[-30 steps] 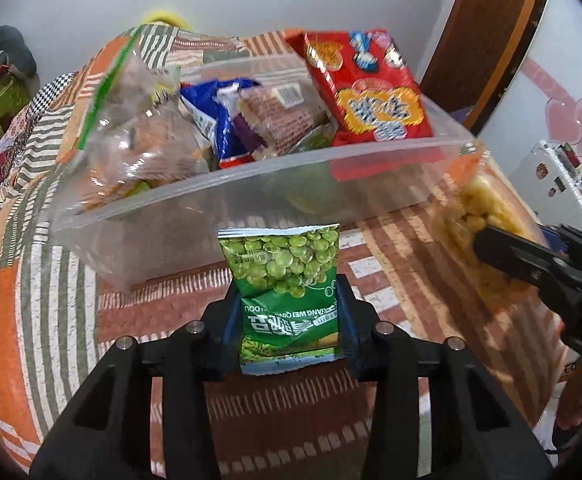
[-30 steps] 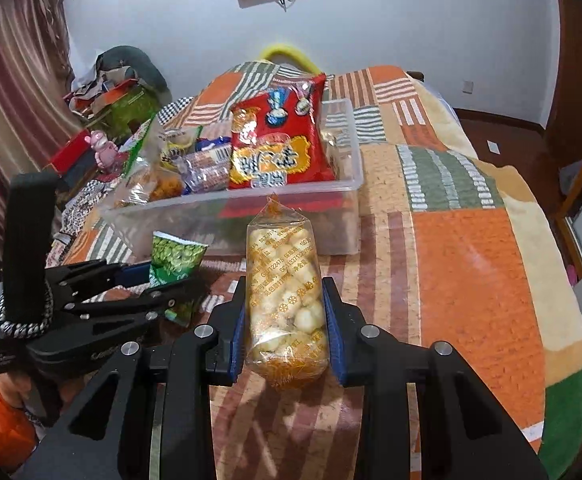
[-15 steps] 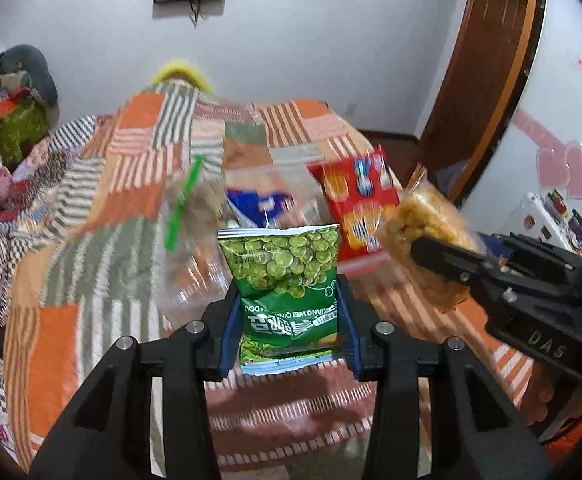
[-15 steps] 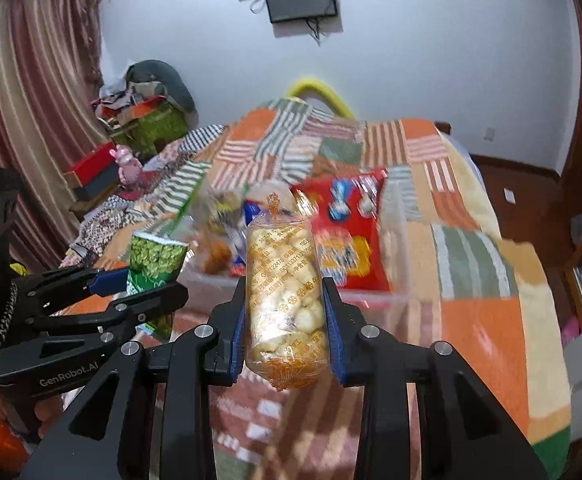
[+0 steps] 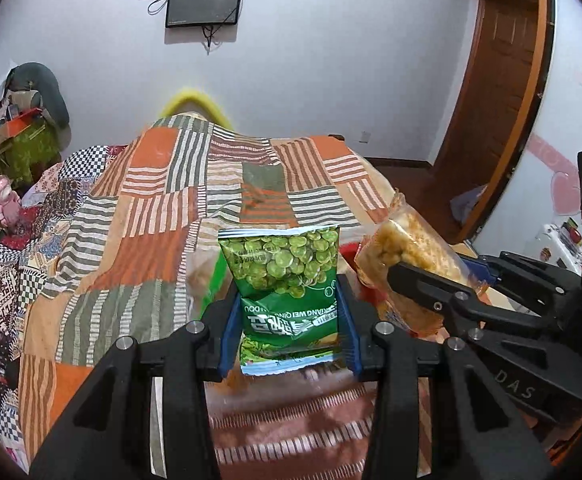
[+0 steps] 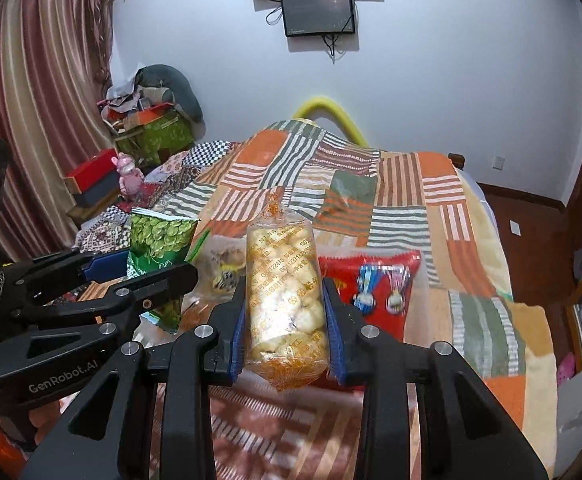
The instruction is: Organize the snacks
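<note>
Left gripper (image 5: 289, 316): jaws clamp green pea packet (image 5: 285, 276).
Right gripper (image 6: 285, 316): jaws clamp puff bag (image 6: 285, 300), over bed (image 6: 411, 200).

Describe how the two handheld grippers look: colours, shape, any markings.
Both are matte black plastic with angular, strut-like fingers joined by silver screws, and ribbed blue pads on the inner faces. The left gripper carries grey "GenRobot.AI" lettering on its side, seen from the right wrist, plus a braided black-and-white cord. The right gripper shows the letters "DAS" on its body.
</note>
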`<control>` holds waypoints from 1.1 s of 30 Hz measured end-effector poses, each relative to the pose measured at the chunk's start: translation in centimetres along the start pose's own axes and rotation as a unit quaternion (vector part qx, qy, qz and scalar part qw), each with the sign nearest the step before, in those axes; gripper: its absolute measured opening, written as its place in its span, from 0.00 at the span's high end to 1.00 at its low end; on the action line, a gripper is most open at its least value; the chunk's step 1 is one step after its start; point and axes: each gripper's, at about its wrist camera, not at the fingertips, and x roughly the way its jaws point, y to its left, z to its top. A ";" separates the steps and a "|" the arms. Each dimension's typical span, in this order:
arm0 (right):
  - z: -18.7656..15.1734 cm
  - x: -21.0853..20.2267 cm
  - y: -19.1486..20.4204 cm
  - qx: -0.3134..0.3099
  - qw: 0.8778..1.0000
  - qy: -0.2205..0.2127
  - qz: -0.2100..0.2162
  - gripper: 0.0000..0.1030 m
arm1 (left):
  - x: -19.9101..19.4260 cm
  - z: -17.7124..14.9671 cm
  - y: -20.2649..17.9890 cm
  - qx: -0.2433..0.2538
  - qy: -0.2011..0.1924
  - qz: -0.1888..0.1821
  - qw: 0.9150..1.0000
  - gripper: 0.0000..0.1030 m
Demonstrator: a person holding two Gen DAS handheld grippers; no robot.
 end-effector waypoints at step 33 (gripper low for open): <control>2.0 -14.4 2.0 -0.013 0.993 -0.116 -0.011 0.58 | -18.1 0.0 -2.3 0.015 -0.160 0.009 0.987 0.50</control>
